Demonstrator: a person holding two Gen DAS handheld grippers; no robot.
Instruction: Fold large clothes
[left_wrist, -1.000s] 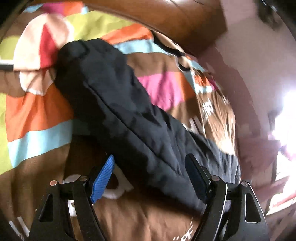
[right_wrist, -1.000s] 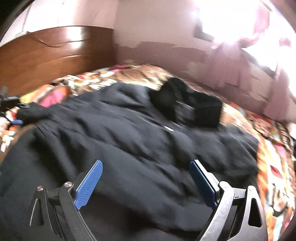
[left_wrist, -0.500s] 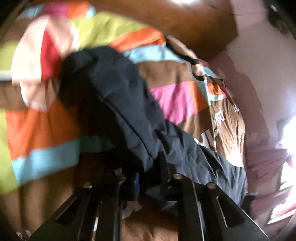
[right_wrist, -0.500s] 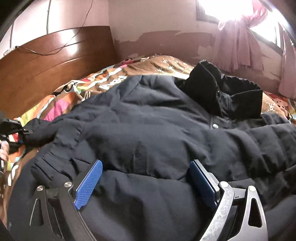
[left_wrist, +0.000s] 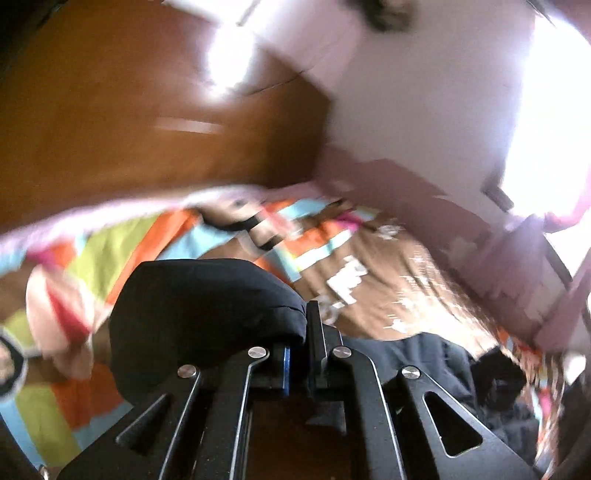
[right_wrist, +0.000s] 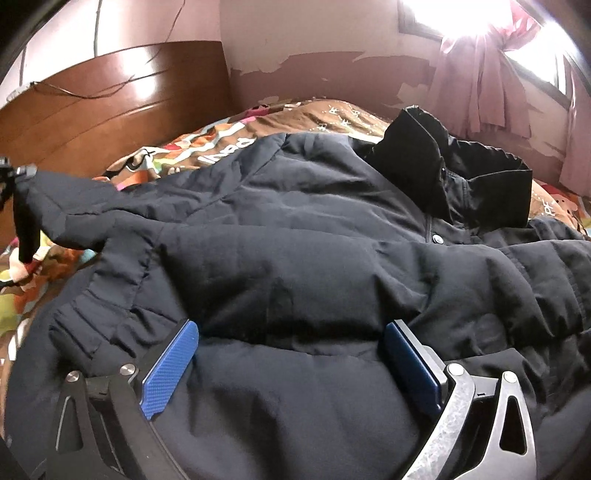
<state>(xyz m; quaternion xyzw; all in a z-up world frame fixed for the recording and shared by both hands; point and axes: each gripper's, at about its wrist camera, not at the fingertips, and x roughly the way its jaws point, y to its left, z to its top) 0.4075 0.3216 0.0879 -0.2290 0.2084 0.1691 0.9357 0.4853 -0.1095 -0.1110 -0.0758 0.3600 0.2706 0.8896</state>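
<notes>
dark jacket (right_wrist: 295, 236) sleeve (left_wrist: 207, 314) clenched in left jaws, cuff hidden; right jaws released.

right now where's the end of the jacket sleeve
The sleeve end is pinched in the shut left gripper, lifted above the patterned bedspread. In the right wrist view it sits at far left, below the wooden headboard.

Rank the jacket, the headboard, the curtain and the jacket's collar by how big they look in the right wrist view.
1. Jacket, fills most of the frame, though closest to the camera.
2. Headboard.
3. Collar and curtain look about alike; unranked.
</notes>
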